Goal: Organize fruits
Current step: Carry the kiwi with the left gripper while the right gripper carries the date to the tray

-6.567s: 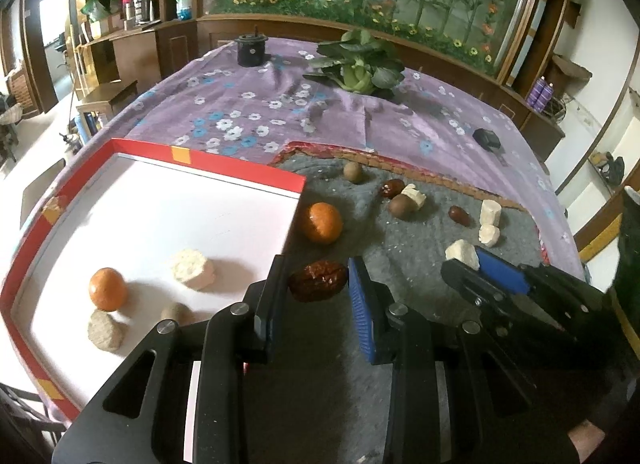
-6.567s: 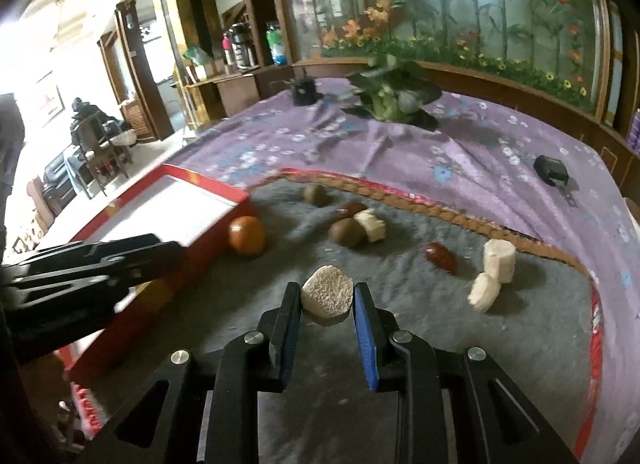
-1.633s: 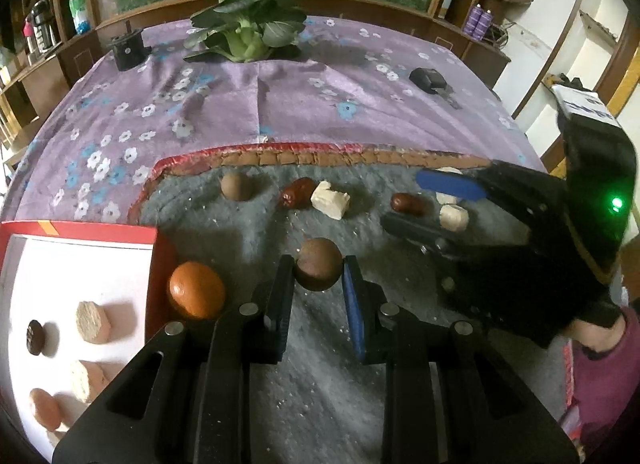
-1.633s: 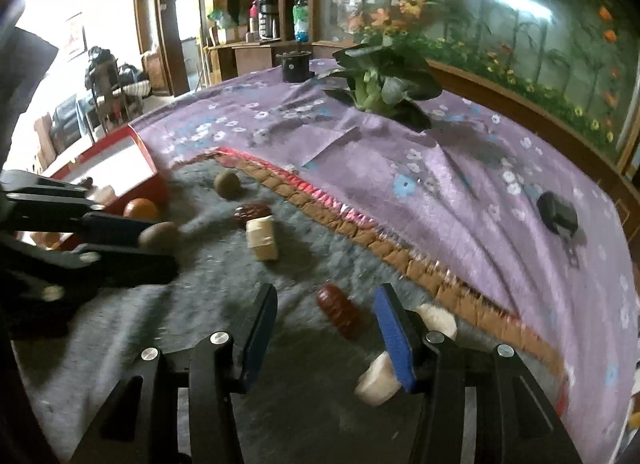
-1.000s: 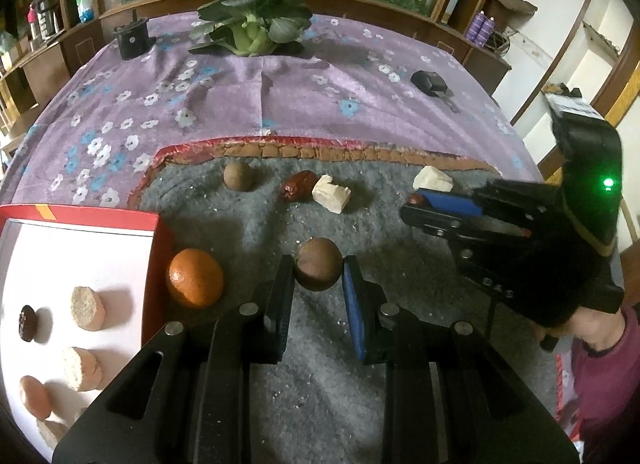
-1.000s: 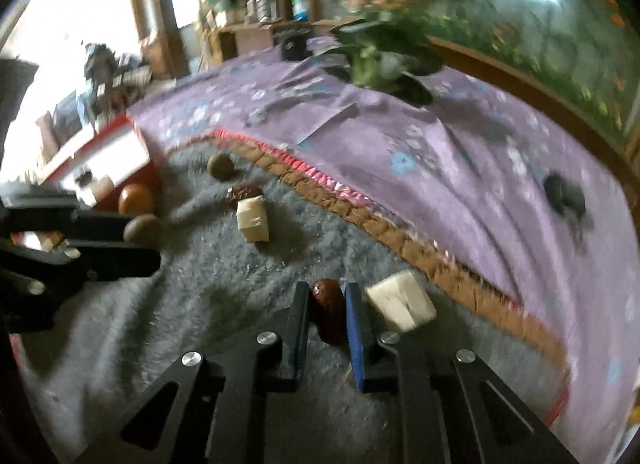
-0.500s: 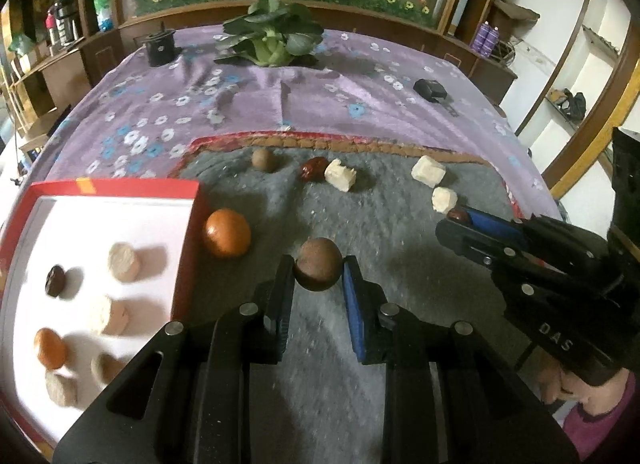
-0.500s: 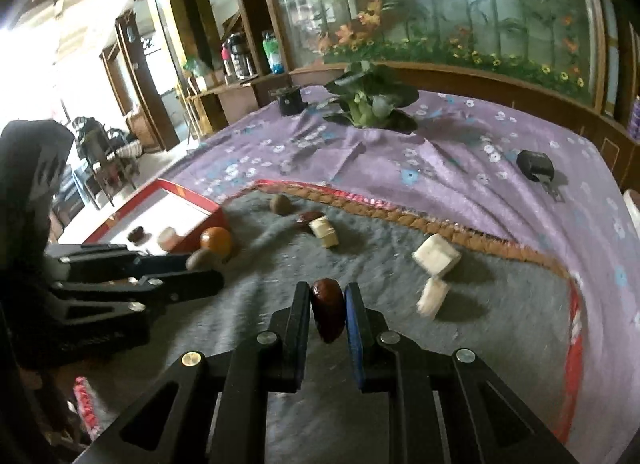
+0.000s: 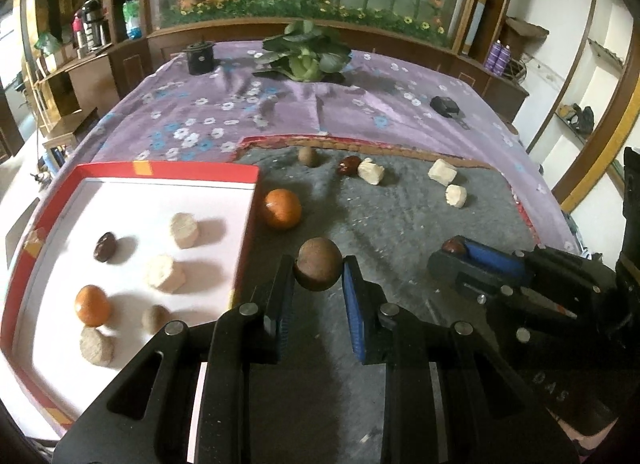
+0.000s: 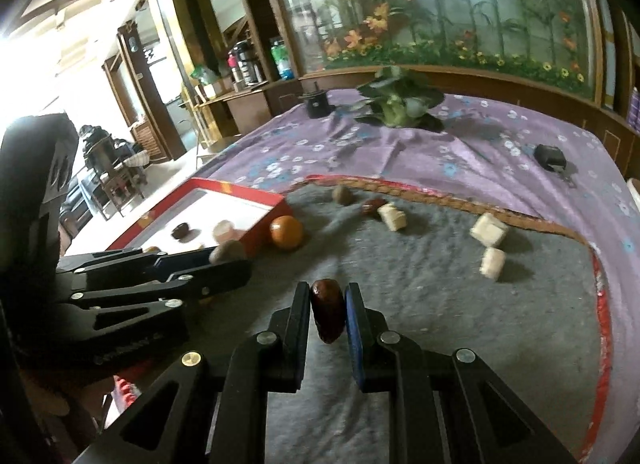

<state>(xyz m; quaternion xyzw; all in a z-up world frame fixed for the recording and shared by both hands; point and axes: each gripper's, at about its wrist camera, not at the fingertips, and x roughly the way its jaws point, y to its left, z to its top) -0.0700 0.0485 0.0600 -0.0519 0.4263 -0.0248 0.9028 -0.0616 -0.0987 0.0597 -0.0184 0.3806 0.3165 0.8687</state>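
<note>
A purple floral tablecloth (image 9: 280,112) is covering the table, with a fuzzy grey felt mat (image 9: 400,224) edged in red lying over its near part, and wooden cabinets and a flowered glass panel are lining the room behind. The left gripper (image 9: 318,288) is clamping a round, matte brown fruit (image 9: 318,269) above the mat, just beside the red-rimmed white tray (image 9: 240,176) (already carrying several pieces). The right gripper (image 10: 328,316) is squeezing a glossy, oblong dark-red date (image 10: 328,314). A smooth orange (image 9: 282,209) is sitting against the tray's outer wall.
</note>
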